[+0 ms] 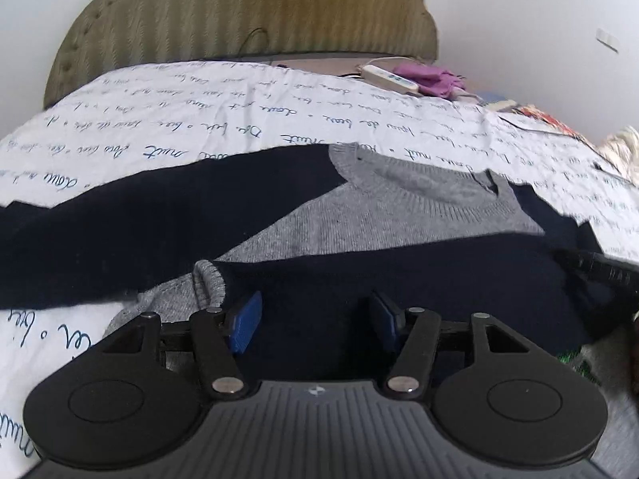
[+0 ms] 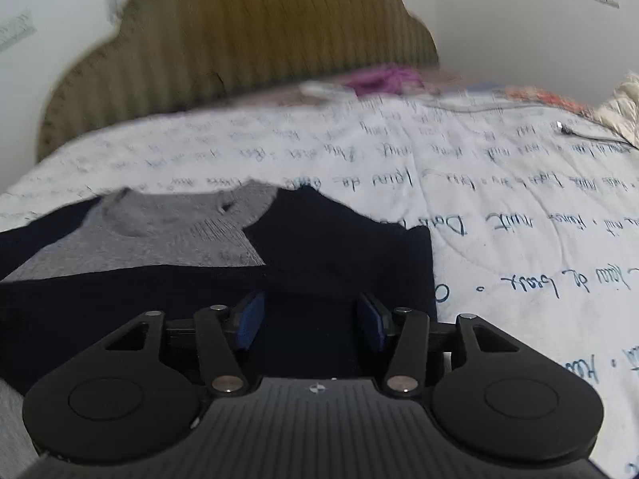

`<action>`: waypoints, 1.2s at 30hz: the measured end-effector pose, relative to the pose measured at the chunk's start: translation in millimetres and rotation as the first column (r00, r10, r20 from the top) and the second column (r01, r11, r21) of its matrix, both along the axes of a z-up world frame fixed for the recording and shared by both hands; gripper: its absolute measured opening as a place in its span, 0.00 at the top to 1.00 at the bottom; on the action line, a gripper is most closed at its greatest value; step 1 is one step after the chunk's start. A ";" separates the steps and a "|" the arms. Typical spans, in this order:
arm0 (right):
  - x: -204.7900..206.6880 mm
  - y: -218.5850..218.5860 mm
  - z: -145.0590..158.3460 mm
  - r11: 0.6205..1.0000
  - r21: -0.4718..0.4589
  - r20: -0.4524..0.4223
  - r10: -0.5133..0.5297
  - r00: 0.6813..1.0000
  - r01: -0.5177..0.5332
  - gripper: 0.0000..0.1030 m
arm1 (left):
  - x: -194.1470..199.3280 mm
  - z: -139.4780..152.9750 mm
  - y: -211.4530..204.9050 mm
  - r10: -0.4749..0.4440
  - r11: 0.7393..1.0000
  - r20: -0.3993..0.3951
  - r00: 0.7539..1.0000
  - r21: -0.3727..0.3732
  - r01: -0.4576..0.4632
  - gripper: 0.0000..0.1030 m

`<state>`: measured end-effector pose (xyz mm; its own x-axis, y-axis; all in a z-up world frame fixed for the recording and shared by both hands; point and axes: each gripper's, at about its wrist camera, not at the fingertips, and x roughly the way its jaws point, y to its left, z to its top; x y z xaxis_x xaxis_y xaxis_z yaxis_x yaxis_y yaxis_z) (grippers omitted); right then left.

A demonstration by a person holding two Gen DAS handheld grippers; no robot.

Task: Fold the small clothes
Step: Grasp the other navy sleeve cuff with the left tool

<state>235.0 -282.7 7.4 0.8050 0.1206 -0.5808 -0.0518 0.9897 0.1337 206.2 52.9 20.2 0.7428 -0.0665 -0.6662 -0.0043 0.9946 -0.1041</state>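
A small grey sweater [image 1: 359,219] with navy sleeves lies flat on the white bedspread [image 1: 199,119], neck away from me. One navy sleeve [image 1: 399,279] is folded across the body, its grey cuff [image 1: 209,279] at the left. My left gripper [image 1: 315,319] is open just above that folded sleeve, holding nothing. In the right wrist view the sweater [image 2: 159,235] shows its navy right shoulder [image 2: 339,247]. My right gripper [image 2: 309,321] is open over the navy fabric near the sweater's right edge, holding nothing. The other gripper's black finger [image 1: 595,267] shows at the right of the left wrist view.
An olive ribbed headboard [image 1: 247,12] stands behind the bed against a white wall. A white power strip [image 1: 389,78], purple cloth [image 1: 431,76] and coloured items lie at the far right of the bed. Bare script-printed bedspread [image 2: 519,219] lies right of the sweater.
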 end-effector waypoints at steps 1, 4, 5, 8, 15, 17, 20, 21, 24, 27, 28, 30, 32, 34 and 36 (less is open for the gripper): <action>1.0 1.2 -0.7 1.000 -0.006 -0.001 0.001 1.000 -0.001 0.46 | -0.9 -1.0 1.3 -0.003 1.000 0.005 1.000 -0.005 0.003 0.44; 2.1 12.5 -1.1 0.998 -0.061 -0.004 0.014 1.000 -0.014 0.40 | -4.3 -3.9 0.4 -0.015 1.000 0.033 0.999 0.005 0.015 0.43; 1.9 14.6 -1.0 0.997 -0.072 -0.005 0.019 1.000 -0.020 0.39 | -6.3 -4.4 -0.6 -0.018 1.000 0.048 0.999 0.004 0.018 0.43; -0.2 13.2 -0.4 0.998 -0.060 -0.003 0.021 1.000 -0.021 0.37 | -22.2 4.5 11.8 0.001 0.999 0.102 0.995 -0.046 0.003 0.42; 0.6 13.0 -1.0 0.999 -0.039 -0.003 0.038 0.999 -0.038 0.31 | -78.6 41.0 110.7 0.317 0.947 0.326 0.891 -0.050 -0.319 0.18; 0.8 14.8 -1.2 0.998 -0.047 -0.004 0.042 0.999 -0.042 0.29 | -77.0 49.7 160.9 0.454 0.890 0.312 0.834 -0.117 -0.440 0.18; 1.0 14.9 -1.4 0.998 -0.045 -0.004 0.043 0.999 -0.044 0.28 | -69.1 52.5 246.9 0.710 0.703 0.203 0.674 -0.258 -0.662 0.18; 1.0 15.0 -1.4 0.998 -0.044 -0.004 0.043 0.999 -0.043 0.28 | -66.1 48.1 276.5 0.779 0.620 0.139 0.612 -0.317 -0.717 0.18; 0.6 14.7 -1.7 0.998 -0.040 -0.002 0.042 0.999 -0.042 0.27 | -59.3 30.7 339.7 0.853 0.458 -0.016 0.521 -0.455 -0.764 0.19; 0.9 14.5 -1.7 0.998 -0.039 -0.003 0.042 0.999 -0.042 0.27 | -47.8 15.6 371.5 0.860 0.397 -0.089 0.503 -0.503 -0.768 0.19; 0.8 14.4 -1.8 0.998 -0.039 -0.003 0.042 0.999 -0.042 0.27 | -44.4 12.1 376.2 0.866 0.385 -0.098 0.490 -0.496 -0.779 0.19; 0.9 14.7 -1.9 0.998 -0.037 -0.003 0.042 0.999 -0.042 0.26 | -36.0 5.4 380.4 0.871 0.392 -0.087 0.483 -0.467 -0.793 0.35; 1.1 14.5 -1.8 0.998 -0.035 -0.004 0.044 0.999 -0.044 0.26 | -26.4 3.4 377.3 0.878 0.423 -0.055 0.475 -0.376 -0.825 0.63; 1.6 14.7 -2.2 0.998 -0.033 -0.005 0.044 0.999 -0.044 0.25 | -22.6 2.9 375.4 0.862 0.471 -0.029 0.506 -0.324 -0.821 0.69; 1.7 15.0 -2.5 0.998 -0.032 -0.005 0.045 0.999 -0.045 0.25 | -20.3 4.3 375.8 0.848 0.496 -0.024 0.529 -0.315 -0.809 0.83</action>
